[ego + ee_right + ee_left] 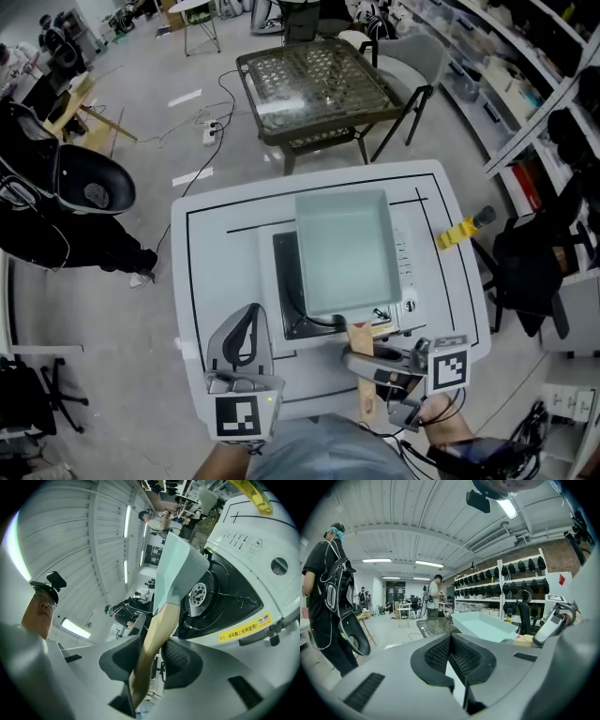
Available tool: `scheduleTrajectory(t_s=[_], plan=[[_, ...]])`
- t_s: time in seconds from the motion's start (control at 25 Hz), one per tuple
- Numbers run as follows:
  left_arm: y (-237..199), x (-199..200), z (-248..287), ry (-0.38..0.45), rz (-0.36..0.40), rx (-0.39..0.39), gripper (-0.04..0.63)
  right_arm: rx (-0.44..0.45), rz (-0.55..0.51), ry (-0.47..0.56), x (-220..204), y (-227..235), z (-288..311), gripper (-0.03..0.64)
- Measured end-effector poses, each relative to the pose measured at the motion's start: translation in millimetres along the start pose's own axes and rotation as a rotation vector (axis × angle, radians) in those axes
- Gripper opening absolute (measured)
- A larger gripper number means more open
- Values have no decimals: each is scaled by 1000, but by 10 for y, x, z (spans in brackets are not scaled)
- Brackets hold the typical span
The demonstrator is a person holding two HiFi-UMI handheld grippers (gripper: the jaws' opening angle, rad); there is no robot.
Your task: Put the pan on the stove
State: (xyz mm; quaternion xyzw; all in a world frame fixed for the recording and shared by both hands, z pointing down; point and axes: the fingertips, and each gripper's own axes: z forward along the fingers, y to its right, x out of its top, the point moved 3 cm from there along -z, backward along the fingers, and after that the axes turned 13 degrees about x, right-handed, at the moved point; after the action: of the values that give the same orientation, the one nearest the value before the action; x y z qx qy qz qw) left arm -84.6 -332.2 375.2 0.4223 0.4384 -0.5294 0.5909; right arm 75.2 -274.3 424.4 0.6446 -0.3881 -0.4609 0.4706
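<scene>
— Starting with the largest thing: what is carried by the white worktop (197, 281)?

— A portable stove (282, 265) is set at its middle, inside the black lines, where it is reached squarely from the near edge.

— And where is the pan (345, 251) found?

— It is held over the stove and covers most of it. In the right gripper view its base appears lifted and tilted above the burner (199, 594), so it is judged not yet settled.

— How is it held?

— The right gripper (150, 654) is clamped on the wooden handle (157, 634), back from the pan's body, so the pan can be steered down level. The left gripper (451, 656) is closed on nothing at the near left of the worktop, clear of the stove.

— Can any writing be read?

— A yellow label (244, 626) is fixed along the stove's front edge. Characters are seen on it, but they cannot be read with certainty.
</scene>
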Motion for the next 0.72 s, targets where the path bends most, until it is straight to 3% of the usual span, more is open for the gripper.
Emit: scheduleTrajectory(t_s=[0.72], plan=[[-72,-131,165,-35,-14,18,18,-8,63,-31,-3,212,85,147]])
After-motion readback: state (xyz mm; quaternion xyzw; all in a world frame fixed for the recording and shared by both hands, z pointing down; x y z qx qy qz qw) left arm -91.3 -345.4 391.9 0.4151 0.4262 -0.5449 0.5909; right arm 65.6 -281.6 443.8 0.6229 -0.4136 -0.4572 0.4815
